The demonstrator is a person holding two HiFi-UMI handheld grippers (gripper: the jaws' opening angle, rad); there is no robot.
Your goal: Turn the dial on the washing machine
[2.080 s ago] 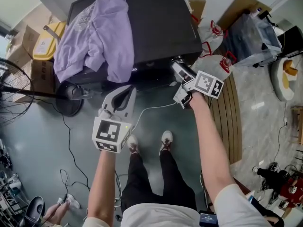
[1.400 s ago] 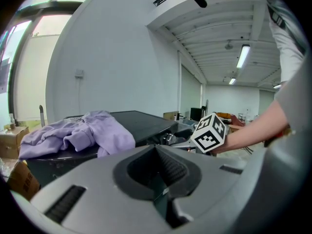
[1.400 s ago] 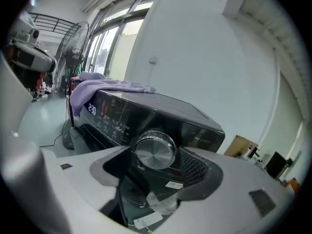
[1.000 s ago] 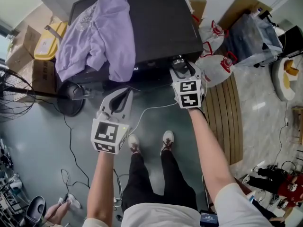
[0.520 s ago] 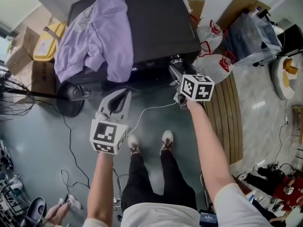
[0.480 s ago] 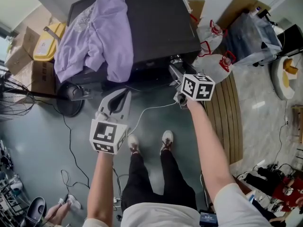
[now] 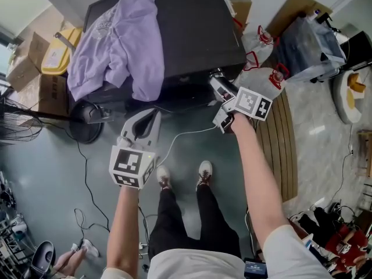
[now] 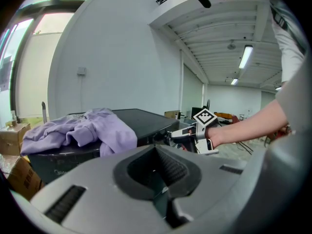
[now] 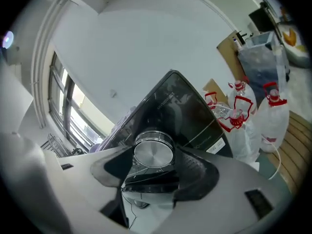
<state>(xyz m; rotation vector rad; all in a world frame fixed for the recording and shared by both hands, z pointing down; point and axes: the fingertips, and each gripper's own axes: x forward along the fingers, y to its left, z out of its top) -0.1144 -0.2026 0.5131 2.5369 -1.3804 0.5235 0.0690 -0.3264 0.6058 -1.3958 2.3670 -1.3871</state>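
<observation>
The black washing machine (image 7: 186, 22) stands ahead of me with a purple garment (image 7: 122, 39) draped over its top. Its round silver dial (image 9: 153, 152) sits on the front panel. My right gripper (image 7: 218, 81) reaches the machine's front right corner and is shut on the dial, one jaw on each side, its marker cube tilted to the right. In the head view the dial is hidden behind the jaws. My left gripper (image 7: 152, 114) hangs in front of the machine, lower left, shut and empty. From the left gripper view the right gripper (image 8: 173, 134) shows at the machine's edge.
A standing fan (image 7: 17, 121) and cardboard boxes (image 7: 35, 57) are at the left. Plastic water jugs with red caps (image 7: 264, 77) and a wooden slat mat (image 7: 279, 138) lie to the right. A white cable (image 7: 186, 135) crosses the floor by my feet (image 7: 204, 170).
My right gripper has twisted on the dial: its marker cube stood upright a second ago and now leans to the right. The left gripper has barely moved.
</observation>
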